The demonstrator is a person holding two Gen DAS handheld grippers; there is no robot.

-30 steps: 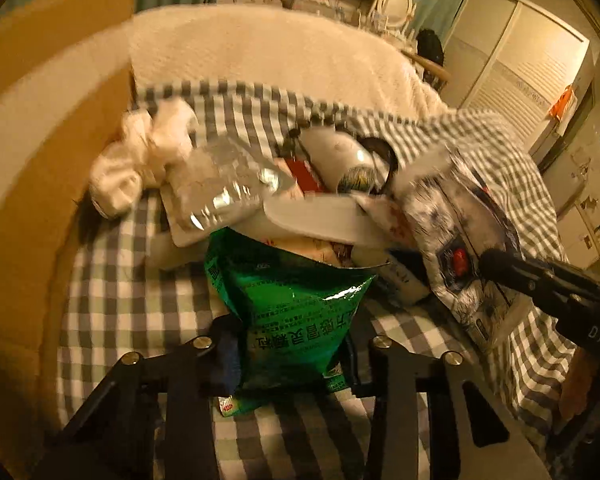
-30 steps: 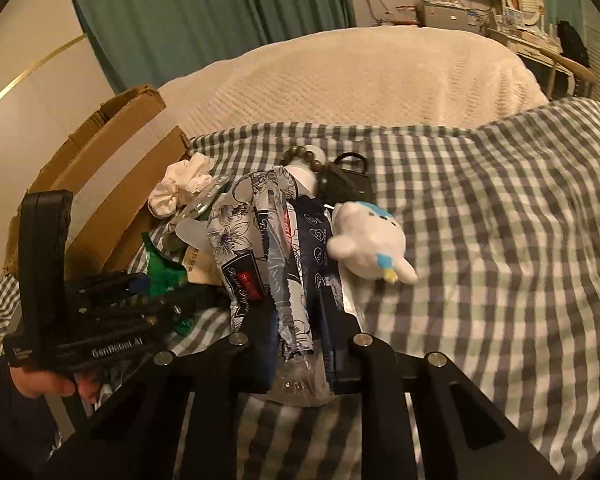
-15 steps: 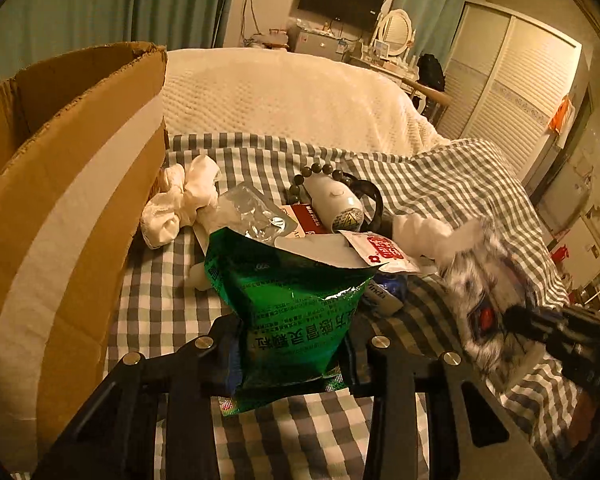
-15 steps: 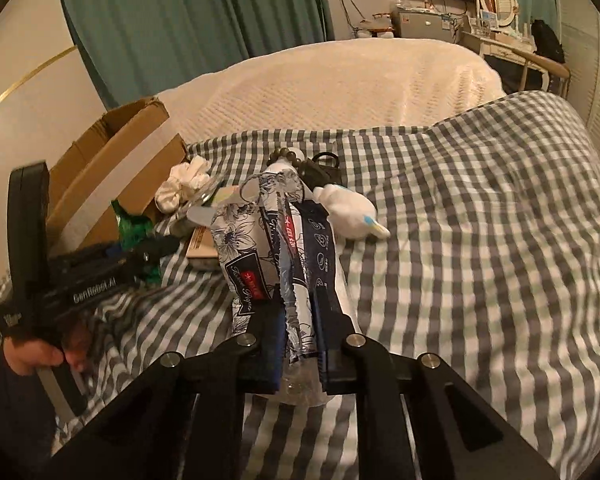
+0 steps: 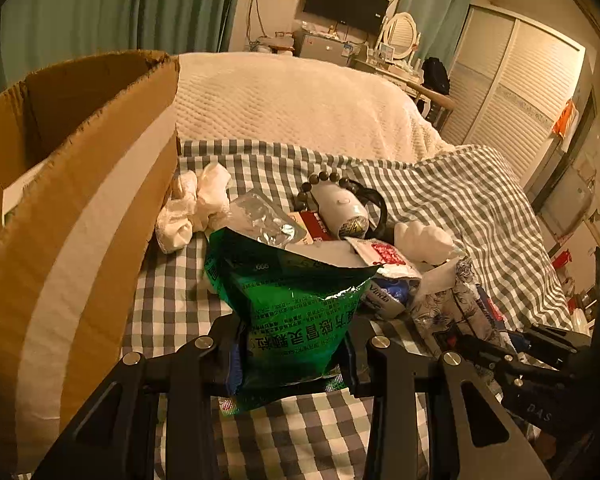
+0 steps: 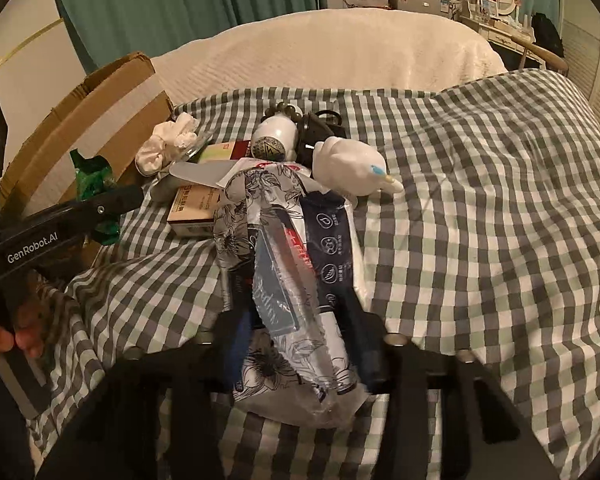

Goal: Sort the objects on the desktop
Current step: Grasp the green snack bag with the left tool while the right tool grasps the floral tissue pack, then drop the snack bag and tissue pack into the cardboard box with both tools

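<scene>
- Change over the last second, left wrist view: the cardboard box (image 5: pixel 80 184) has gone from a sliver at the frame edge to filling the left side, its open top now visible. The pile on the checked bedspread (image 5: pixel 172 304) sits lower and farther off than before. Reading: the left gripper (image 5: pixel 290 354) has risen and swung toward the box with its load.
- Change, right wrist view: the floral-print plastic packet (image 6: pixel 276 276) has come up off the heap; the plush toy (image 6: pixel 350 166) and the flat medicine box (image 6: pixel 192 210) now lie clear beyond its top end.
- Meaning for the task (judgement): both picks look complete; the step in hand is carrying to the box. Nothing has been dropped in yet from either side.
- Left gripper: jaws narrowed on the lower part of the green foil sachet (image 5: pixel 288 304), pads pressing both sides. The sachet stands upright, torn top open, just beside the box wall but not over the opening.
- Right gripper (image 6: pixel 300 356): jaws clamped close on the lower end of the floral-print plastic packet, which stands tilted up from the fingers. The frame is slightly motion-blurred at the fingers.
- Left on the bedspread: white scrunchie (image 5: pixel 192 204) touching the box foot, white bottle (image 5: pixel 342 212) with bead bracelet (image 5: pixel 324 178), clear foil wrapper (image 5: pixel 260 220), Vinda tissue pack (image 5: pixel 384 300).
- Risk (judgement): the sachet's open top could spill if tipped.
</scene>
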